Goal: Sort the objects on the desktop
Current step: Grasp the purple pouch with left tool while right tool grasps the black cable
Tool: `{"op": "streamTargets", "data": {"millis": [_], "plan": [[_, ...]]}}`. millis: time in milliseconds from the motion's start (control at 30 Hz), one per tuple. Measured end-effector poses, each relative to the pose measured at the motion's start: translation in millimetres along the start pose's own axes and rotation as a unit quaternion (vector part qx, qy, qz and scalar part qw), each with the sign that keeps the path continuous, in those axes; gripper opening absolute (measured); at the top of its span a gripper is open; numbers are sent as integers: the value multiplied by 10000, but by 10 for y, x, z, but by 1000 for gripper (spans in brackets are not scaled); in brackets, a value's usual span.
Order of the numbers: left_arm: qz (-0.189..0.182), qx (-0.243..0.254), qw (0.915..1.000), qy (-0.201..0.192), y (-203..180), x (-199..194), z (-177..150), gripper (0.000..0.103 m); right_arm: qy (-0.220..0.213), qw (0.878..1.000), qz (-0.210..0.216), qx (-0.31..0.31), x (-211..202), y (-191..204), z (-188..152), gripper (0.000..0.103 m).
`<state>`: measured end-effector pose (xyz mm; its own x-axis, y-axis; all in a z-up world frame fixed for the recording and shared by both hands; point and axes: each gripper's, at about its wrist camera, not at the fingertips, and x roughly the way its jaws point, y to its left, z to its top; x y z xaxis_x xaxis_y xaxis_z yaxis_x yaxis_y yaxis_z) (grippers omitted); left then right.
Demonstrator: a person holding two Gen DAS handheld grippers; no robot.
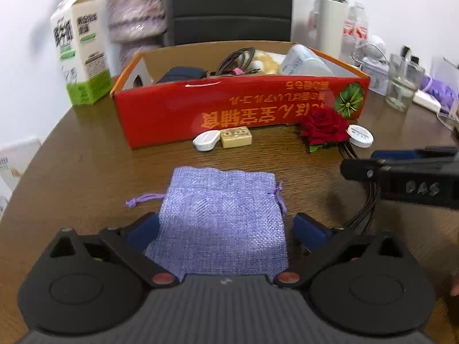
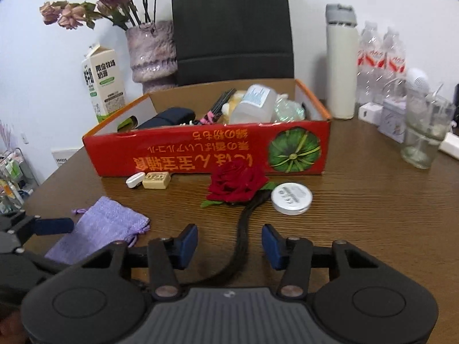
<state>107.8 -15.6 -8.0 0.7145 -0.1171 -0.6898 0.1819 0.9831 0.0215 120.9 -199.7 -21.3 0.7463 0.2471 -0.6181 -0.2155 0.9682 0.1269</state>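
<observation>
purple pouch (image 1: 221,220): woven cloth with drawstrings, lying flat on the counter (image 1: 86,157), in front of the red box.
left tongs (image 1: 226,229): jaws spread wide, one blue pad on each side of the pouch's lower half; the pads sit just beside its edges, not pressing it.
right tongs (image 2: 229,243): jaws apart, with the black stem (image 2: 243,229) of the rose running between them; neither pad touches it.
red rose (image 2: 238,183): lies on the counter just in front of the box, bloom toward the box, stem toward the right tongs.
round white tin (image 2: 291,198): just beside the rose, on its right.
white case (image 2: 135,179) and cream block (image 2: 157,180): side by side, touching, against the box front.
red box (image 2: 200,149): open cardboard, holding a dark pouch, cables and a plastic bottle.
behind the box: milk carton (image 2: 104,86), vase of dried roses (image 2: 152,54), black bag (image 2: 232,23), white flask (image 2: 341,66).
</observation>
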Motion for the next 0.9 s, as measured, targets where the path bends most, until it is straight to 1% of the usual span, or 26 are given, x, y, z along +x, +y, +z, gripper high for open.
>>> {"op": "streamTargets", "data": {"millis": [33,67,100,133,167,200,233,300,367,400,467,533,600,700,767,833,867,900], "plan": [[31,-30,10000,-20,9,-19,1,91,22,10000,-41,-18,27,6,-4,45],[51,-62,10000,-17,25,-29,4,84,67,9999,-87,-13,58,10,-15,42],[67,-67,9999,-36,30,-49,4,72,55,9999,-89,-28,66,7,-27,39],[73,-76,9999,-69,32,-78,1,63,15,9999,-120,-74,58,19,-47,33],[89,-79,9999,-97,32,-102,2,40,-21,9998,-173,-121,47,22,-61,26],[90,-70,9999,-124,23,-140,-13,17,-52,9995,-259,-171,44,30,-74,8],[72,-71,9999,-124,15,-170,-24,14,-81,9992,-334,-222,28,40,-101,5],[-22,-143,9998,-147,6,-239,-74,12,-76,9994,-217,-241,-17,33,-128,4],[-11,-324,9993,-209,-7,-346,-171,11,-134,9991,-65,-388,-105,71,-202,4],[-60,-464,9987,-198,-11,-437,-239,10,-228,9987,-86,-442,-169,104,-243,4],[-126,-586,9977,-306,-48,-631,-356,10,-617,9963,-190,-559,-427,190,-324,4],[-36,-573,9968,-560,-120,-866,-461,10,-1040,9931,-134,-520,-733,229,-395,4],[-40,-579,9955,-752,-152,-1055,-478,10,-1278,9906,-80,-491,-955,253,-449,4],[-175,-596,9922,-1084,-134,-1319,-365,9,-1475,9883,22,-384,-1213,268,-455,4],[-247,-570,9897,-1292,-97,-1441,-199,9,-1671,9851,76,-396,-1366,292,-389,4],[-333,-586,9881,-1386,-49,-1478,-4,9,-1901,9808,121,-412,-1497,304,-265,4],[-288,-599,9877,-1418,-28,-1476,123,10,-2046,9777,144,-460,-1550,312,-158,4],[-167,-638,9871,-1461,-1,-1458,269,10,-2201,9742,146,-482,-1592,310,-58,4]]}}
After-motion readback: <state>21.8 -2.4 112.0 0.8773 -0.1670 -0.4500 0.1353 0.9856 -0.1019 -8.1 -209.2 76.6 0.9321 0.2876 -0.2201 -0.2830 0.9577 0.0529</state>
